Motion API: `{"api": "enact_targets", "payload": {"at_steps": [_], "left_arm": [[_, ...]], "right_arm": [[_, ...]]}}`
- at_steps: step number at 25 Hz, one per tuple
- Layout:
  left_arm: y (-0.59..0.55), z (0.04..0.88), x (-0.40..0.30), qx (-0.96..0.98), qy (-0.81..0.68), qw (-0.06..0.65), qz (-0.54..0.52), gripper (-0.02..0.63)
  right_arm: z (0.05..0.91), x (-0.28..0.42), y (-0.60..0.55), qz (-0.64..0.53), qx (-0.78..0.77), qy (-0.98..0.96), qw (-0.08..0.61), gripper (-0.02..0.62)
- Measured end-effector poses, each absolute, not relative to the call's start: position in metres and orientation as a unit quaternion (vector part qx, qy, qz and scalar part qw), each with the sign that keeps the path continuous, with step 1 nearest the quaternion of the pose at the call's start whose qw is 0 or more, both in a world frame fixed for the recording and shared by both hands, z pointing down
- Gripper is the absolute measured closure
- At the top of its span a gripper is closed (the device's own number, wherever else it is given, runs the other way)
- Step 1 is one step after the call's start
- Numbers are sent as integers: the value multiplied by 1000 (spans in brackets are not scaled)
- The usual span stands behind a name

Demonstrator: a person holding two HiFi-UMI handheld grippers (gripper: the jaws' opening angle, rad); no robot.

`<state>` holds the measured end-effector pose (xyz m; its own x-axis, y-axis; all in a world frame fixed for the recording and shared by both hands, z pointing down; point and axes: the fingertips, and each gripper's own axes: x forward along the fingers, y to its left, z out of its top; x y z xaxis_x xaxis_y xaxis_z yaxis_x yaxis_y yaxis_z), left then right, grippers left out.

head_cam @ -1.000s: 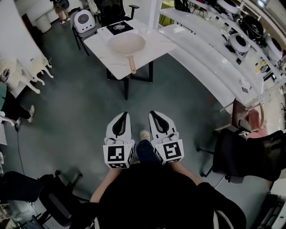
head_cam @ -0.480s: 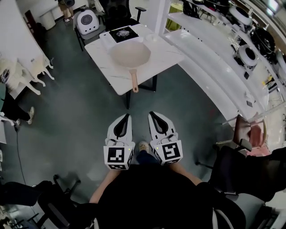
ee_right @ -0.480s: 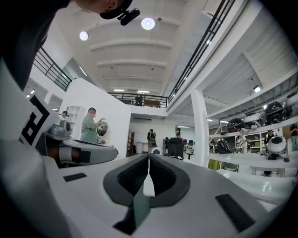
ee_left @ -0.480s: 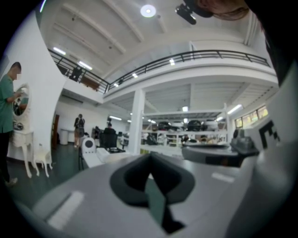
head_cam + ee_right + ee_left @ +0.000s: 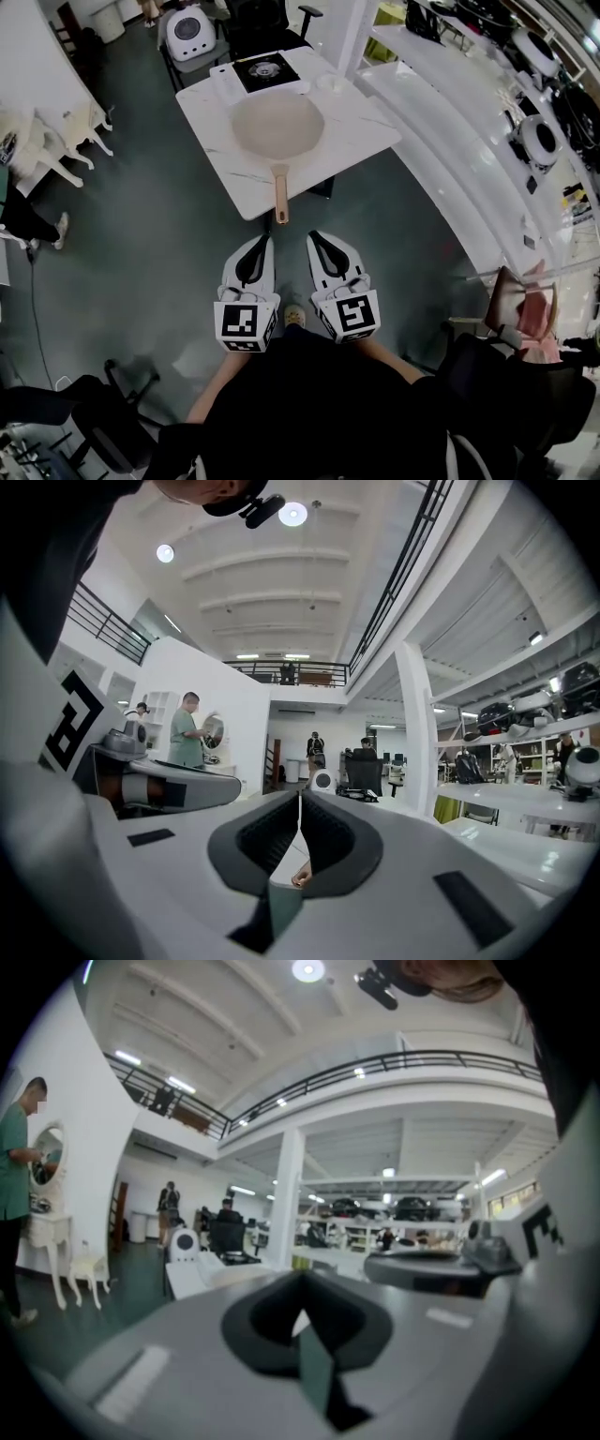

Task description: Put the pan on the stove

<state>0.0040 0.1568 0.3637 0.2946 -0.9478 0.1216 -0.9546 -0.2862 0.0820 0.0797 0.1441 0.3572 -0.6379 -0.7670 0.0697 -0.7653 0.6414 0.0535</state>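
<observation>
A beige pan (image 5: 277,126) with a wooden handle (image 5: 280,195) lies on the white marble table (image 5: 361,131), its handle end jutting past the near edge. A black single-burner stove (image 5: 267,69) sits at the table's far side, beyond the pan. In the head view my left gripper (image 5: 263,239) and right gripper (image 5: 314,235) hang side by side over the floor, a little short of the handle. Both are shut and hold nothing. Through the right gripper's (image 5: 299,796) shut jaws the handle's tip (image 5: 301,878) shows. The left gripper (image 5: 302,1280) points at the table.
A long white counter (image 5: 450,131) with round devices runs along the right. Black office chairs stand at lower right (image 5: 506,375) and lower left (image 5: 112,431). A white pod-like unit (image 5: 195,27) and a chair (image 5: 260,16) stand behind the table. People stand far off.
The table with the pan and stove has come nearer in the head view; both grippers have advanced toward it together, still shut, side by side.
</observation>
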Motion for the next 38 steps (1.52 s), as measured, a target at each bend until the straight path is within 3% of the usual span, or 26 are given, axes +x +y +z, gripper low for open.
{"api": "enact_targets", "payload": {"at_steps": [28, 38], "left_arm": [[13, 416, -14, 838, -531, 115, 55, 601], [-40, 476, -19, 865, -447, 212, 88, 491]], "right_arm": [[414, 44, 20, 21, 398, -914, 81, 572], [474, 27, -10, 111, 382, -908, 130, 571]]}}
